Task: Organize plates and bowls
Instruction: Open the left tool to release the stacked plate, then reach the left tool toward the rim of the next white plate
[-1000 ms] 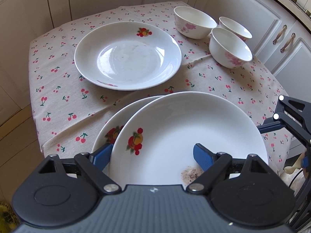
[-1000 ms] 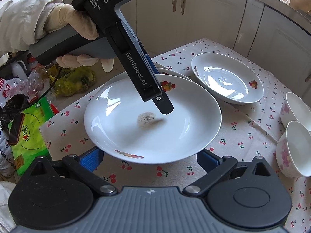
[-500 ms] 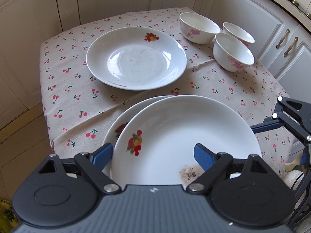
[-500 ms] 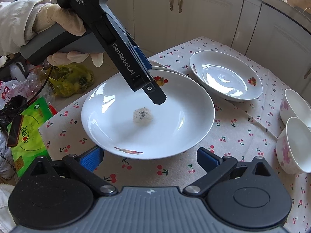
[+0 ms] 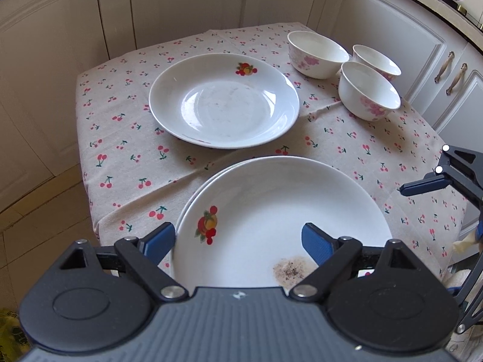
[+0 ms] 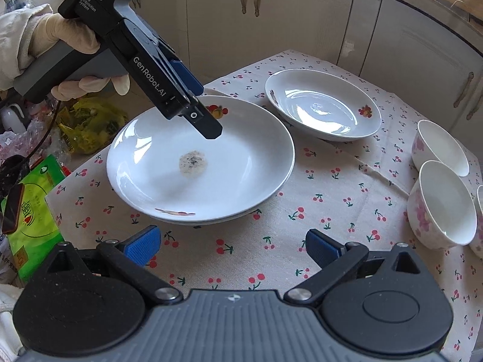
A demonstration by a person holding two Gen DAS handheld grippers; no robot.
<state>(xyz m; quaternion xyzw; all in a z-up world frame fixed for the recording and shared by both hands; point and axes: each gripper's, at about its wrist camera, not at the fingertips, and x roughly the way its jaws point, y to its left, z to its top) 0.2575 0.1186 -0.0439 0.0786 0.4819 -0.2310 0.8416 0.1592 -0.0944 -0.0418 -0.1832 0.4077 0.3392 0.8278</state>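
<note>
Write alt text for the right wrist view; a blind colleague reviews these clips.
A gloved hand holds the left gripper over a stained plate stacked on another, on a cherry-print tablecloth. A third plate sits behind, bowls to the right.

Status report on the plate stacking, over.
Left gripper just opening, top plate loose on the lower plate. Right gripper open, empty. Third plate unstacked. Nothing blocking.

Three plates [image 5: 223, 102], two of them stacked [image 5: 280, 211], and three bowls [image 5: 368, 90].
</note>
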